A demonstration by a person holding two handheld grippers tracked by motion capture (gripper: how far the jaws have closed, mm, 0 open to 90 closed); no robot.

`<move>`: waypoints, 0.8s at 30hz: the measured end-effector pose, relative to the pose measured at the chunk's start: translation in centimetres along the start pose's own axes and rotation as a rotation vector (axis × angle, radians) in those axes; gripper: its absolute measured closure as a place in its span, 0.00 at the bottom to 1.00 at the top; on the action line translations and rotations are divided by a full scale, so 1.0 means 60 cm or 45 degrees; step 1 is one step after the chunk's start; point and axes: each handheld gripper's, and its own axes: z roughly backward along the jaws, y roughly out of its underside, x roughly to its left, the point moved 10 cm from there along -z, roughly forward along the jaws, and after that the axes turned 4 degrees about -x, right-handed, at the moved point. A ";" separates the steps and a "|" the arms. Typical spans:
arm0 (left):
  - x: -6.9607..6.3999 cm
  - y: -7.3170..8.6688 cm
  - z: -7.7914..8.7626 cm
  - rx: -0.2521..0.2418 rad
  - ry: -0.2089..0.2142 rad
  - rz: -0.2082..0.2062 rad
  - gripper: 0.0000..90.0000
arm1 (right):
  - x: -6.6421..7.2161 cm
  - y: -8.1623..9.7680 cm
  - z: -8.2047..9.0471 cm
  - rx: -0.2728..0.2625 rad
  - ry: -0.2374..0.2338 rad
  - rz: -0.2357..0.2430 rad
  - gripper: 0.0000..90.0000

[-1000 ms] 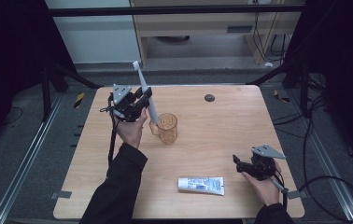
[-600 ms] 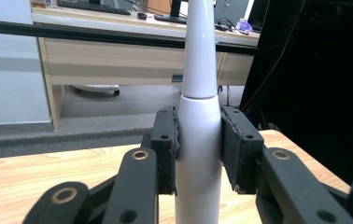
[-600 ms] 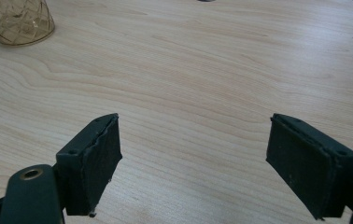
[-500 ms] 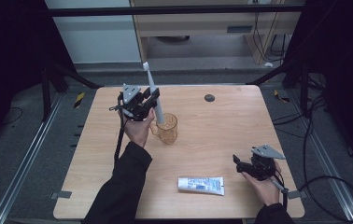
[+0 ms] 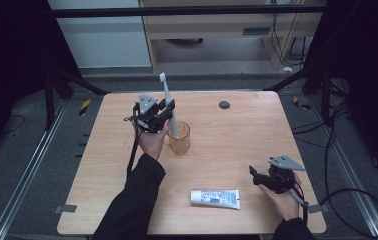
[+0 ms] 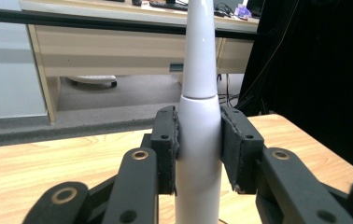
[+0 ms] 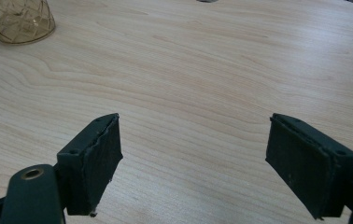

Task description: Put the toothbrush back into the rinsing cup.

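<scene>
1. Pale wood-grain table [image 5: 227,135] stood on a grey floor, with dark frame bars around it.
2. At the left, the left gripper [image 6: 198,140] was clenched on a smooth white plastic electric toothbrush [image 5: 169,107]; its padded black jaws pressed the handle from both sides.
3. That toothbrush stood nearly upright, its lower end hidden inside a faceted amber glass cup [image 5: 179,138].
4. Nearer the front edge lay a flat white-and-blue toothpaste tube [image 5: 215,198].
5. At the right, the right gripper [image 7: 193,163] was released, its jaws wide apart over bare wood.
</scene>
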 end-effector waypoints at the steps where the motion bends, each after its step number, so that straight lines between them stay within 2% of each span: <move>1: 0.000 0.004 -0.001 0.008 -0.002 -0.003 0.75 | 0.000 0.000 0.000 0.001 0.000 0.001 0.20; 10: 0.003 0.035 -0.004 0.045 -0.004 -0.018 0.75 | 0.002 0.001 0.000 0.009 -0.002 0.002 0.20; 18: 0.001 0.055 0.001 0.048 0.013 -0.017 0.75 | 0.002 0.002 -0.001 0.008 0.002 0.012 0.20; 24: -0.010 0.074 0.004 0.056 0.027 -0.052 0.75 | 0.002 0.002 -0.001 0.009 0.001 0.021 0.20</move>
